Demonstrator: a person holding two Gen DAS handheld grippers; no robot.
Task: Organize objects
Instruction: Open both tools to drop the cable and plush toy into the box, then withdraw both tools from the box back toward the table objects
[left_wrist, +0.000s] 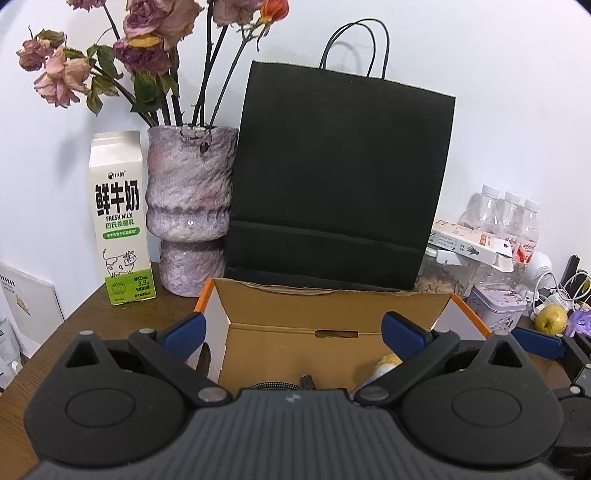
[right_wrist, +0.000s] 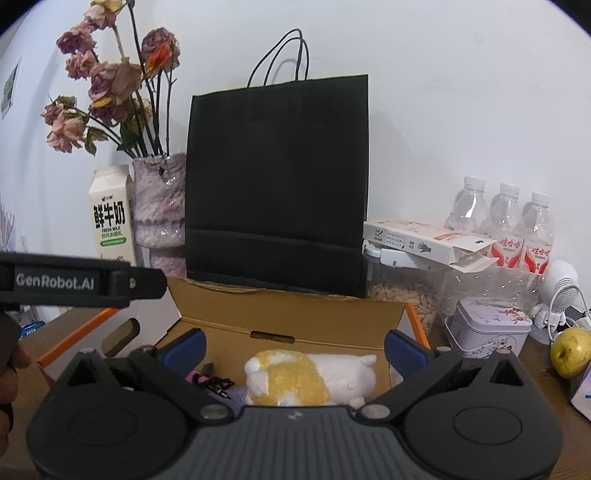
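Left wrist view
- Left gripper (left_wrist: 293, 328): fingers (left_wrist: 186, 330) are seen spread wide above the open box — nothing is held between them.
- Cardboard box (left_wrist: 332, 310): placed on the brown counter (left_wrist: 122, 321), open at the top, orange-edged flaps turned outward.
- Box contents: a braided cable (left_wrist: 280, 386) and a corner of the plush toy (left_wrist: 386, 363) are seen just past the gripper body.
- Behind the box: a black paper bag (left_wrist: 340, 177) is stood upright against the wall, with a purple vase (left_wrist: 190, 210) of dried flowers and a milk carton (left_wrist: 120, 221) to its left.
- Right edge: a blue finger of the right gripper (left_wrist: 541, 341) is partly seen beside the box.

Right wrist view
- Right gripper (right_wrist: 295, 350): fingers (right_wrist: 404, 352) are fully parted and empty — no contact with the toy is seen.
- Plush toy (right_wrist: 310, 378): yellow and white, laid on its side on the box floor between the fingers.
- Pens (right_wrist: 212, 382): laid in the box, left of the toy.
- Right of the box: a grain jar (right_wrist: 410, 295), a printed tin (right_wrist: 491, 330), water bottles (right_wrist: 506, 221) and a yellow-green pear (right_wrist: 570, 352) are noted on the counter.
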